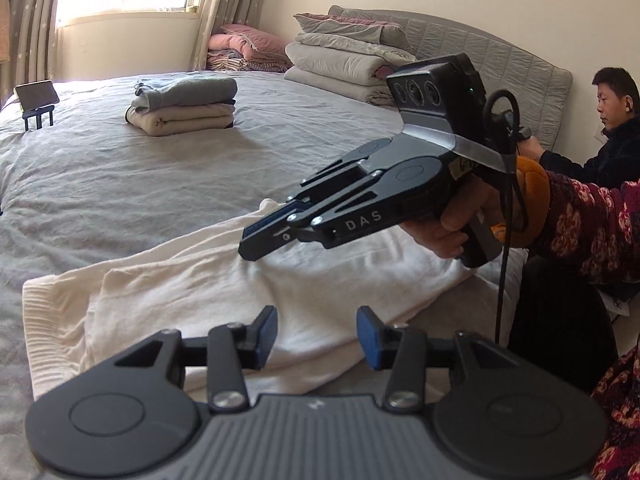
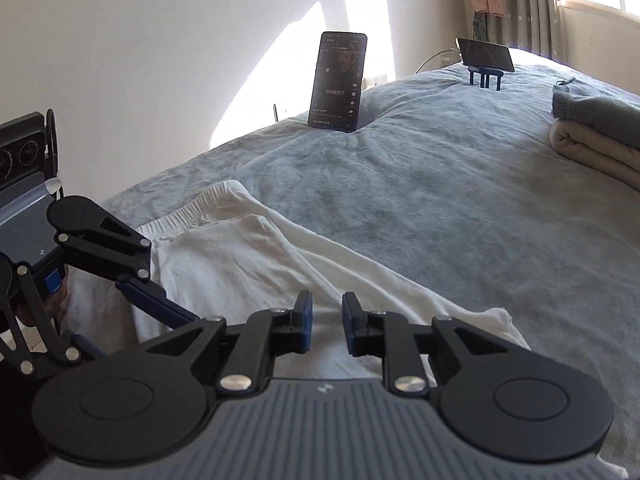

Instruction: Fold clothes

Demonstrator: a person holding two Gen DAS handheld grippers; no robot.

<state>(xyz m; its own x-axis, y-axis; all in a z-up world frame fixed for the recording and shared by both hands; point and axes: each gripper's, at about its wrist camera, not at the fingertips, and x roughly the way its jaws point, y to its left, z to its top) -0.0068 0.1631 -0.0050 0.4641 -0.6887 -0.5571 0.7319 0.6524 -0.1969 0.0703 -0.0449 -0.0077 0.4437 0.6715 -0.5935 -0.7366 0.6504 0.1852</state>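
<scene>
The left gripper (image 1: 317, 334) stands wide open over the near edge of the white garment (image 1: 192, 280), holding nothing, and the right gripper (image 2: 327, 322) is parted more narrowly, also empty, hovering above the same cloth. In the left wrist view the right tool's tips sit low over the middle of the garment; whether they touch it cannot be told. The bed (image 1: 100, 184), covered in a grey sheet, carries everything: the garment lies spread along its near side, elastic waistband (image 2: 192, 204) at one end, the rest loosely wrinkled and partly doubled over. The step in hand looks like setting up a fold on this piece; the next move probably calls for each gripper to pinch an edge and carry it across evenly. Farther up the bed sits a stack (image 1: 184, 106) of folded clothes, grey on top of beige, suggesting part of the job is done. No container appears. A phone (image 2: 338, 82) stands propped nearby.
</scene>
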